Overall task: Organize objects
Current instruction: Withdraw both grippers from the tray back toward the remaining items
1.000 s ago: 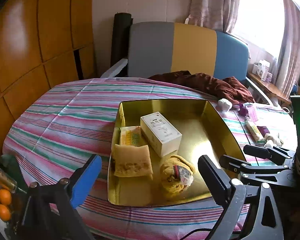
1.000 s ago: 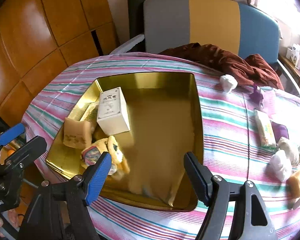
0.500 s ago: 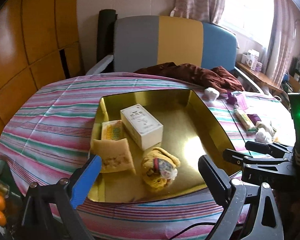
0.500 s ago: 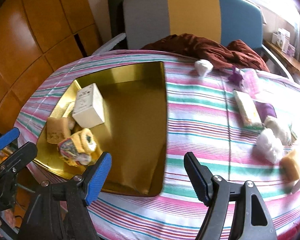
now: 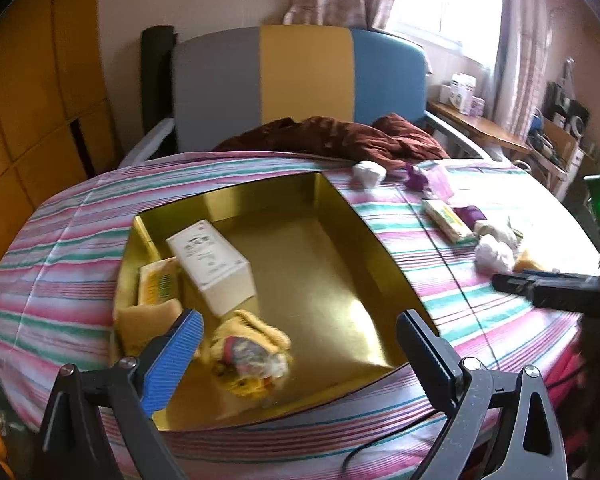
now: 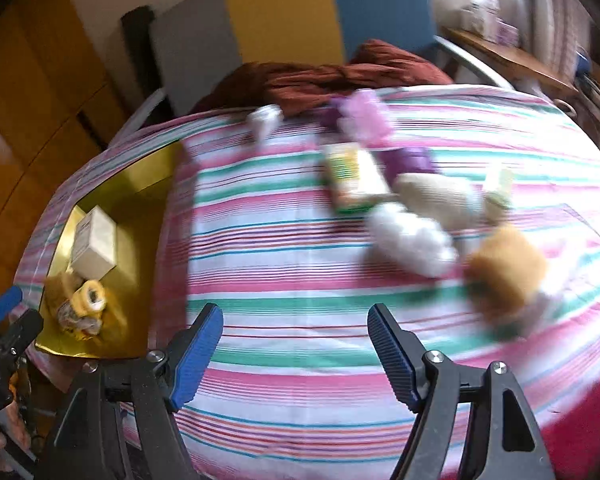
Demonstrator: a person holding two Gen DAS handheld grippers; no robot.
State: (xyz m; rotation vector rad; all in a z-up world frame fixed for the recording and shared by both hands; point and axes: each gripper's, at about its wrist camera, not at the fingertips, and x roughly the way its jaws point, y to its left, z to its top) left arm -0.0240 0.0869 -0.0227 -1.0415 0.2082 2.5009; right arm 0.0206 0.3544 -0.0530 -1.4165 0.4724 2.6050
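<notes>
A gold tray (image 5: 364,236) (image 6: 136,208) sits on the striped tablecloth and holds a white box (image 5: 212,264) (image 6: 94,246), a yellow wrapped roll (image 5: 252,352) (image 6: 86,304), a sponge cake and a yellow packet (image 5: 158,280). My left gripper (image 5: 300,356) is open and empty over the tray's near edge. My right gripper (image 6: 296,350) is open and empty above bare cloth right of the tray. Loose items lie beyond it: a green-yellow packet (image 6: 352,178) (image 5: 446,220), a white wad (image 6: 410,240), a brown bun (image 6: 504,276), a purple pack (image 6: 410,160).
A brown cloth (image 5: 340,136) lies at the table's far edge in front of a grey, yellow and blue chair back (image 5: 300,76). Wooden panels (image 5: 32,100) stand at the left. A side shelf with boxes (image 5: 480,120) is at the right.
My right gripper has swung right, off the tray and toward the loose items; its view is blurred. My left gripper has shifted right too. Both stay open.
</notes>
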